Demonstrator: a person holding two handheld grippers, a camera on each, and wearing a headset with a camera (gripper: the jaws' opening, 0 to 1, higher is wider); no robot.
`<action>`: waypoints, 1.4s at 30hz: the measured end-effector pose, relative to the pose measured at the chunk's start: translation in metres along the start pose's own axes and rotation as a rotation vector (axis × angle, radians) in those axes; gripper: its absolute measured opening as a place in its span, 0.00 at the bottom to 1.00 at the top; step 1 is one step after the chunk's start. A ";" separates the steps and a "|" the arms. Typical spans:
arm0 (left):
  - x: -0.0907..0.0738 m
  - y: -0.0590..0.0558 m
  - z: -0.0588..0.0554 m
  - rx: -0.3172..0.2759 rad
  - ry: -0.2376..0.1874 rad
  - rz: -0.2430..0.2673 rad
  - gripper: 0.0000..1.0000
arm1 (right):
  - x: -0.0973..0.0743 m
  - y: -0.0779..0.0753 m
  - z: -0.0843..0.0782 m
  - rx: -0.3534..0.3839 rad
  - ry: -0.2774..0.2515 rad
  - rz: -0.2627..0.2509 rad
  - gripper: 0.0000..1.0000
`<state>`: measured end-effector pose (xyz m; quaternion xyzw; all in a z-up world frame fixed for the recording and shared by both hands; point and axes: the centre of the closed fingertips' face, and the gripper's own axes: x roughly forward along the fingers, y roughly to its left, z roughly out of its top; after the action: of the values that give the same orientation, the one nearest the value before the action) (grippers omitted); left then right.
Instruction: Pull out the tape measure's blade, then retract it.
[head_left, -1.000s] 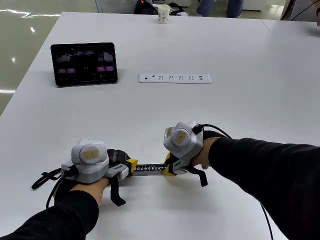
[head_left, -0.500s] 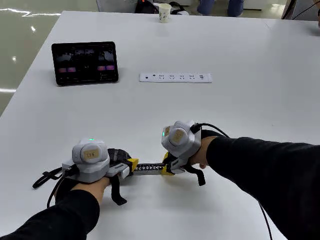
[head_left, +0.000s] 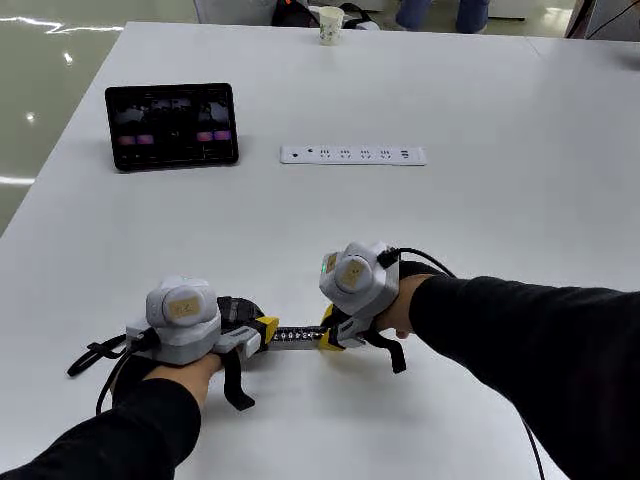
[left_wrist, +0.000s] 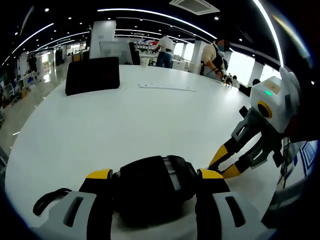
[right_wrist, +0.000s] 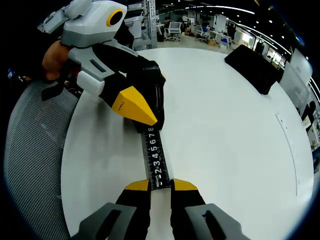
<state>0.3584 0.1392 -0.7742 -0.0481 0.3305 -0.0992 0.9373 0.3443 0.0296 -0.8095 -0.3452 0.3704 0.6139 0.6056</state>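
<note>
The tape measure's black case (head_left: 238, 312) lies on the white table near its front edge, and my left gripper (head_left: 255, 330) is shut on it. In the left gripper view the case (left_wrist: 152, 187) sits between the two yellow-tipped jaws of the left gripper (left_wrist: 155, 175). A short length of blade (head_left: 297, 335) runs right from the case to my right gripper (head_left: 328, 338), which is shut on the blade's end. The right gripper view shows the numbered blade (right_wrist: 154, 157) pinched by the right gripper (right_wrist: 161, 185), with the case (right_wrist: 150, 95) just beyond it.
A dark tablet (head_left: 172, 125) stands at the back left, and a white power strip (head_left: 352, 155) lies mid-table. A paper cup (head_left: 328, 27) sits at the far edge. Black straps and a cable (head_left: 95, 355) trail left of my left hand.
My right gripper has moved a little left toward the case, so the exposed blade is shorter. The left gripper and case have stayed put.
</note>
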 end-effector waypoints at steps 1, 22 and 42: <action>0.000 0.000 0.000 -0.001 0.000 0.000 0.61 | 0.000 0.000 0.001 0.011 -0.005 0.001 0.11; 0.001 0.001 -0.002 -0.006 0.002 -0.006 0.61 | 0.009 0.002 0.014 0.018 -0.053 -0.008 0.11; 0.002 0.000 0.000 -0.008 0.006 -0.014 0.61 | 0.014 0.005 0.024 0.035 -0.086 -0.010 0.11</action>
<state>0.3595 0.1390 -0.7757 -0.0538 0.3332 -0.1045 0.9355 0.3395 0.0580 -0.8100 -0.3098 0.3531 0.6184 0.6301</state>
